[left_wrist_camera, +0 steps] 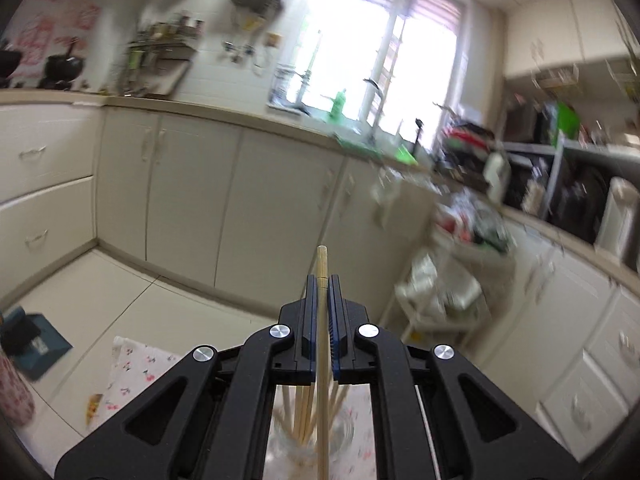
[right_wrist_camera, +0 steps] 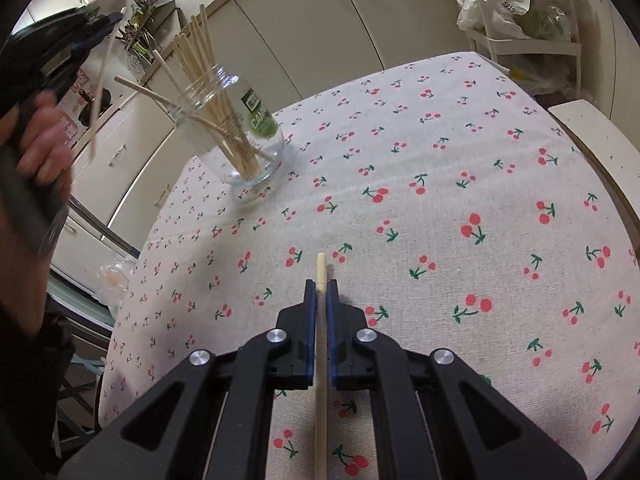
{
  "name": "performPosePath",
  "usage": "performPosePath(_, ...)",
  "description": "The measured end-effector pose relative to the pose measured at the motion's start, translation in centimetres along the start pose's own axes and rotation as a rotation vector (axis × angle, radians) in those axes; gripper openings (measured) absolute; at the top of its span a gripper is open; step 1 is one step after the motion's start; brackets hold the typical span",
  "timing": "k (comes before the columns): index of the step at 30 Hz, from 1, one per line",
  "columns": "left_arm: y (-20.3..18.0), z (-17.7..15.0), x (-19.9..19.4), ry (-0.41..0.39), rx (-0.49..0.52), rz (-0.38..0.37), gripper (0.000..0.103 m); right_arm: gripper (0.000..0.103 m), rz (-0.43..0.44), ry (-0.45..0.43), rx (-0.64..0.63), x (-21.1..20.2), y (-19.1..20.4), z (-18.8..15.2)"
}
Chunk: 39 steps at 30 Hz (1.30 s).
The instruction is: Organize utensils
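A clear glass jar (right_wrist_camera: 240,136) with a green label stands on the cherry-print tablecloth (right_wrist_camera: 440,184) and holds several wooden chopsticks (right_wrist_camera: 200,52). My right gripper (right_wrist_camera: 321,284) is shut on a single chopstick (right_wrist_camera: 321,360), held above the cloth in front of the jar. My left gripper (left_wrist_camera: 322,280) is shut on another chopstick (left_wrist_camera: 322,344) and points at the cabinets, high above the jar (left_wrist_camera: 308,440), whose chopsticks show below it. The left gripper also shows in the right wrist view (right_wrist_camera: 116,20), up left of the jar with its chopstick (right_wrist_camera: 102,80) hanging down.
Cream kitchen cabinets (left_wrist_camera: 192,200) run behind the table. A white cart with plastic bags (right_wrist_camera: 516,20) stands at the far right. A pale bench (right_wrist_camera: 592,140) sits beside the table's right edge. A blue box (left_wrist_camera: 36,340) lies on the floor.
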State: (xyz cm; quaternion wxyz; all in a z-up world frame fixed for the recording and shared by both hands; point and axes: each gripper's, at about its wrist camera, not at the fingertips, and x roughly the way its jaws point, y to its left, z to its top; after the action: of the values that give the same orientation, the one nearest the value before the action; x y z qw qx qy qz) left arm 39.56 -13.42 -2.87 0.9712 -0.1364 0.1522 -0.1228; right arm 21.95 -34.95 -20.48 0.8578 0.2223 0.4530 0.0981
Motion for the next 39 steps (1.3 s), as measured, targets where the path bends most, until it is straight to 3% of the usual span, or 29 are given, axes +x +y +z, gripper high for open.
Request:
performPosePath(7,-1.6,0.5,2.0,-0.189,0.001,0.105,0.005,0.006,0.009,-0.008,-0.003,-0.1,0.0,0.0)
performPosePath(11,-2.6,-0.2,2.8,-0.253,0.025,0.152,0.005,0.006,0.008,-0.013,-0.005,-0.2,-0.1,-0.1)
performPosePath(18,-3.0,-2.6,3.5,-0.265,0.055,0.169,0.005,0.006,0.006,-0.017,-0.001,-0.2,-0.1,-0.1)
performPosePath(27,-2.3,-5.7,2.9,-0.213,0.088,0.155,0.005,0.006,0.005,-0.024,0.008,-0.5,-0.2,0.0)
performPosePath(33,-1.0,-4.9,2.5,-0.2,0.032,0.151,0.005,0.006,0.005,-0.026,0.01,-0.5,-0.2,0.0)
performPosePath(39,-1.8,-1.7,1.1,-0.279,-0.027,0.105,0.005,0.006,0.006,-0.025,0.011,-0.5,-0.2,0.0)
